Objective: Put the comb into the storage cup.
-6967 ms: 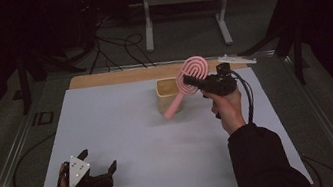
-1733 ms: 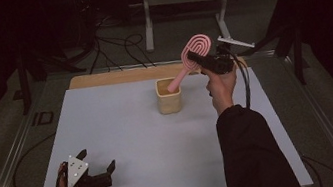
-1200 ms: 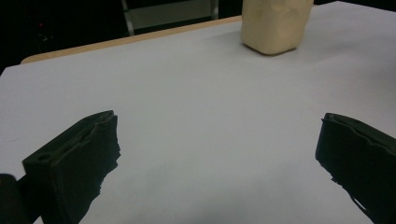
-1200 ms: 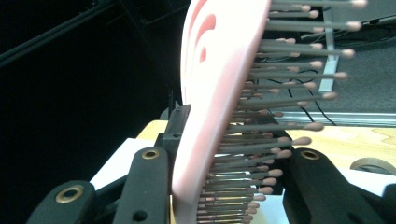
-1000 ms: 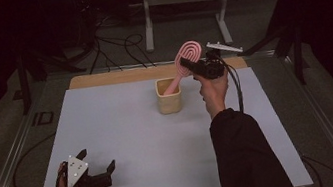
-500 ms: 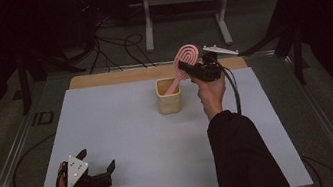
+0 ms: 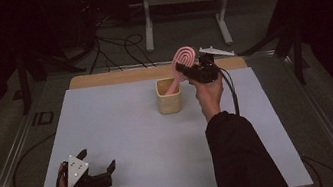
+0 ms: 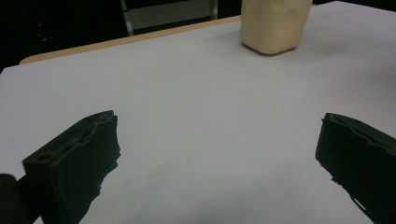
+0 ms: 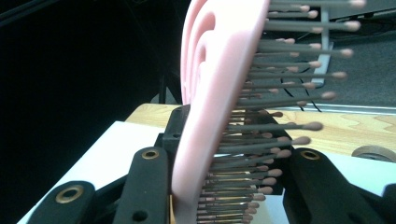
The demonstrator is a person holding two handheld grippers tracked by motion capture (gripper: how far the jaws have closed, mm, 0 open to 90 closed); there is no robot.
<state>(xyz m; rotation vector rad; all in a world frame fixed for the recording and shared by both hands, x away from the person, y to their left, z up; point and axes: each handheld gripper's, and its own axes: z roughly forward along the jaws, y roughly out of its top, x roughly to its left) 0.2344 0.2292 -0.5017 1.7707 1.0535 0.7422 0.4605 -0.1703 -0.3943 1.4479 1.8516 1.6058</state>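
The right tongs [image 7: 190, 71] are clamped on the head of the pink hairbrush [image 7: 182, 61], above and just right of the beige cup [image 7: 168, 96] at the far middle of the bench [image 7: 125, 130]. The brush tilts; its handle end dips into the cup's mouth. In the right gripper view, one jaw presses the brush's pink back and the other sits against its bristles [image 9: 261, 154].

The left tongs [image 7: 97, 174] rest at the near left corner of the bench, jaws wide apart with nothing between them.

Compared with seven seconds earlier, the brush has shifted left, its handle now inside the cup rather than in front of it. The left tongs have kept their place.
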